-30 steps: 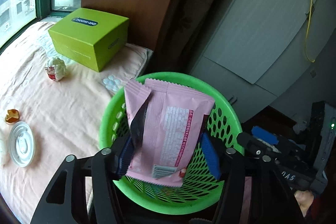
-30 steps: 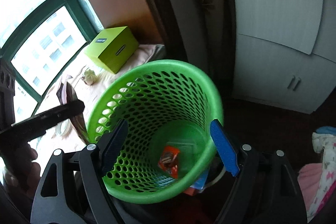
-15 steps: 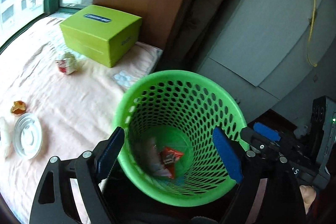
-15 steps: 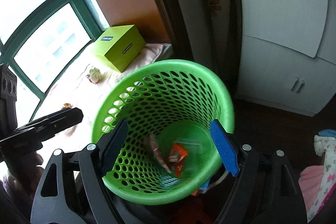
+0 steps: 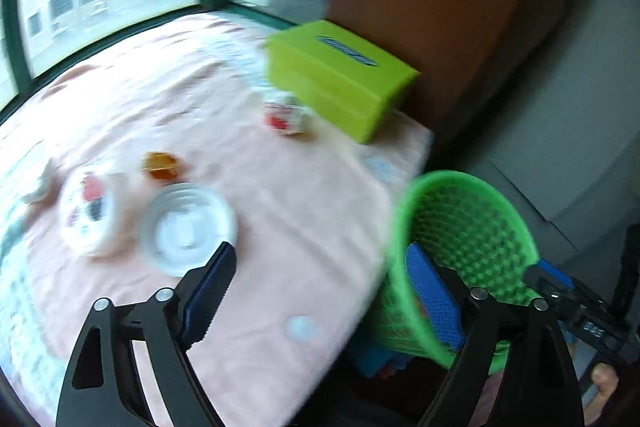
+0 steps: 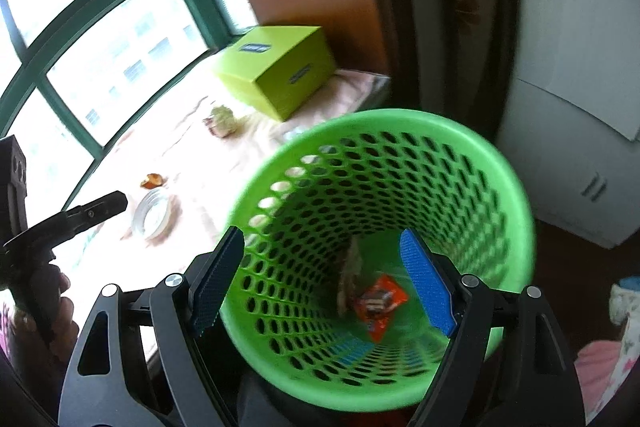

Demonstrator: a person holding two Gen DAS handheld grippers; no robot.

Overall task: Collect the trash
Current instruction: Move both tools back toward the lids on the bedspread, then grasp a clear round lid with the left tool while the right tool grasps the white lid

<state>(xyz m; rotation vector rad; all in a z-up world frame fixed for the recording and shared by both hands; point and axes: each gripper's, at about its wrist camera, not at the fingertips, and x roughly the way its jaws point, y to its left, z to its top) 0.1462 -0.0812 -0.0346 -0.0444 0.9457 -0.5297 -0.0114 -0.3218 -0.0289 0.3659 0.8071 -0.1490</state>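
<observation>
The green perforated basket (image 6: 400, 131) stands beside the bed, with an orange wrapper (image 6: 380, 301) and a pale pink packet (image 6: 350, 271) inside. My right gripper (image 6: 320, 233) hangs open over its near rim, pads touching nothing. My left gripper (image 5: 320, 249) is over the pink bedspread (image 5: 280, 187), jaws opening, nothing between them; the basket (image 5: 472, 211) is at its right. On the bed lie a clear plastic lid (image 5: 188, 227), a white printed cup (image 5: 88, 215), an orange scrap (image 5: 160, 165) and a crumpled red-and-white wrapper (image 5: 286, 115). The left wrist view is blurred.
A lime-green box (image 5: 336, 75) sits at the bed's far corner by a brown wall. Windows with green frames (image 6: 100, 39) run along the bed. White cupboards (image 6: 580, 147) stand to the right of the basket. A hand (image 6: 60, 311) holds the left gripper (image 6: 104, 205).
The left gripper let the pink packet drop into the basket and its jaws opened. It then swung left, from above the basket to over the bed. The right gripper shifted a little.
</observation>
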